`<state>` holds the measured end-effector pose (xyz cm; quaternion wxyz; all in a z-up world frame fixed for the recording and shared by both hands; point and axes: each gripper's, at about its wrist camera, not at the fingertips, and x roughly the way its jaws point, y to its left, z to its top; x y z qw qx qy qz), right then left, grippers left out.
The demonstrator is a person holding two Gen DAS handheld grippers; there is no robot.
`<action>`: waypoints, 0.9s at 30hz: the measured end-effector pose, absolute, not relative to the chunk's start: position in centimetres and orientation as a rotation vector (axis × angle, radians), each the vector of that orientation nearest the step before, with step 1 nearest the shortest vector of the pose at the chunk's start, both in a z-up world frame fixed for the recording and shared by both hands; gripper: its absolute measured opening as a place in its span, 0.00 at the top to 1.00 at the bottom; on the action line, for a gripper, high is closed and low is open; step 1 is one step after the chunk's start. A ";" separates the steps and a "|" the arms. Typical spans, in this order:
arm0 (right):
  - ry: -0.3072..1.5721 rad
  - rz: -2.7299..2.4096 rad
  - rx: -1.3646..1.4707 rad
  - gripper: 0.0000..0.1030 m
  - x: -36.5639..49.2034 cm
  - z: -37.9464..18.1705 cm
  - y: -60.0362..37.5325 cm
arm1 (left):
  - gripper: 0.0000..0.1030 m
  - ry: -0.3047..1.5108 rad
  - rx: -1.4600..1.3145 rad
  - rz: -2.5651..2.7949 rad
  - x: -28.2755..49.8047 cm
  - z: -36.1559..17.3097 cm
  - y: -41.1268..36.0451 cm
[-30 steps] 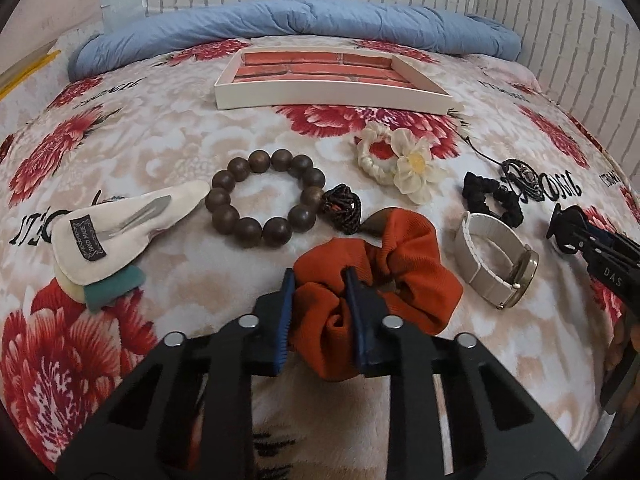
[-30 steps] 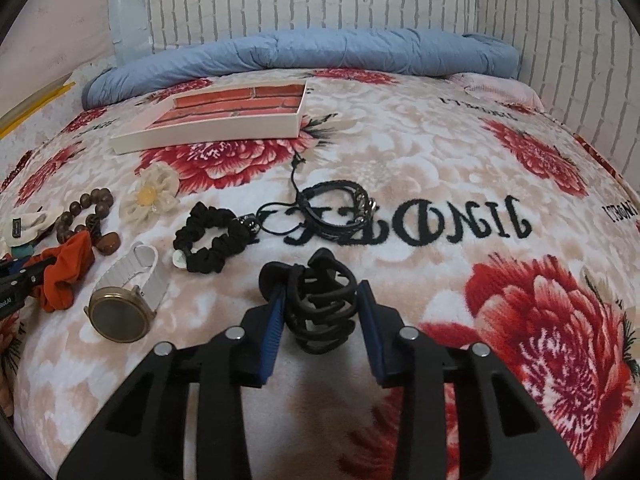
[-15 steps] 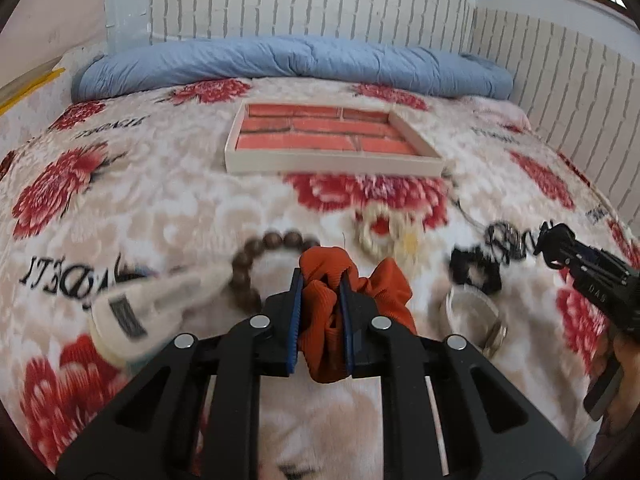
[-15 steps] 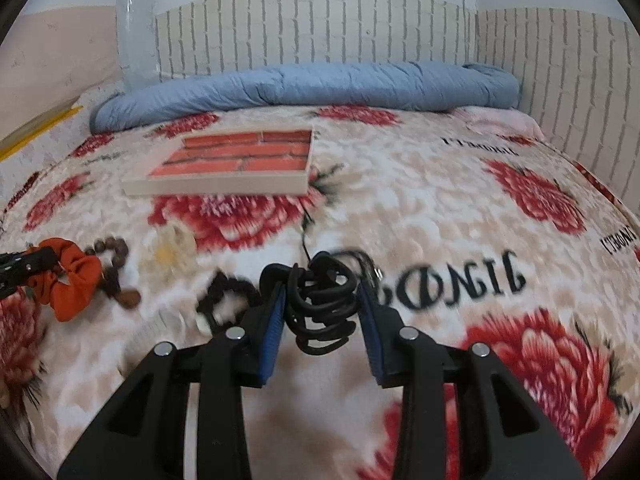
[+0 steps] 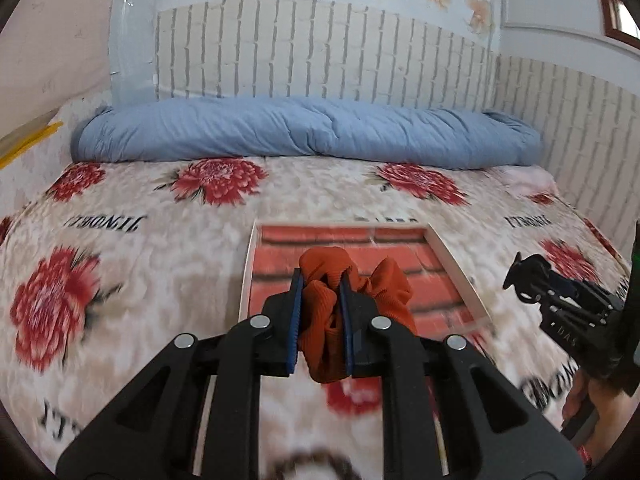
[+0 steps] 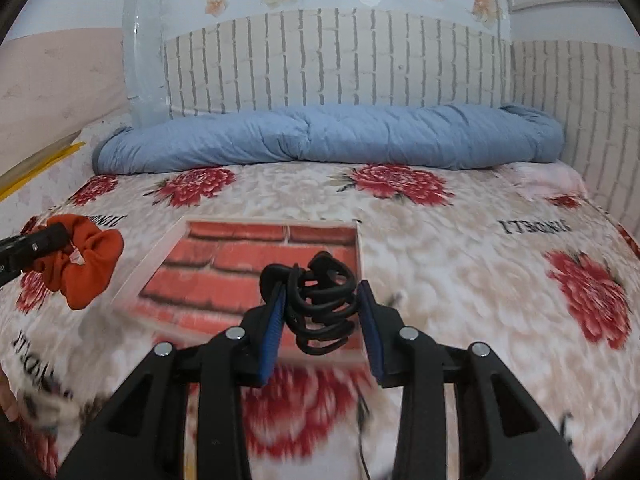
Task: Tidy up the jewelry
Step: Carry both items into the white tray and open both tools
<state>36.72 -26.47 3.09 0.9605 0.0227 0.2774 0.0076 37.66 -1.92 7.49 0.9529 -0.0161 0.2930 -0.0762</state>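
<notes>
Floral bedspread (image 5: 132, 264) below, brick-lined tray (image 6: 362, 248) bare so far, and both loads are airborne over it: left gripper (image 5: 320, 322) pinching the orange scrunchie (image 5: 384, 292), right gripper (image 6: 322, 320) clamping the black claw clip (image 6: 320, 304), nothing dropped in yet.

Both claws (image 5: 320, 320) (image 6: 322, 316) apparently clamped, raised.

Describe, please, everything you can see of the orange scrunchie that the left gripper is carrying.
The orange scrunchie is a ring of ribbed, gathered fabric, rust-orange and soft-looking. The left gripper is shut on one bunched section, its blue-padded fingers pressing both sides, and the rest puffs out above and to the right. It hangs clear of the bedspread, in front of the brick-patterned tray. In the right wrist view its open loop dangles freely, touching only the gripper.
</notes>
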 end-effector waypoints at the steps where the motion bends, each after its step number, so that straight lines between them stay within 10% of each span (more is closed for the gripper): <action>1: 0.572 0.019 0.054 0.65 38.2 3.0 -26.3 | 0.86 0.603 -0.037 -0.154 39.4 7.4 -2.0; 27: 0.977 -0.092 0.069 0.65 61.3 -6.4 -24.8 | 0.83 0.931 0.079 -0.053 61.4 -4.8 -3.9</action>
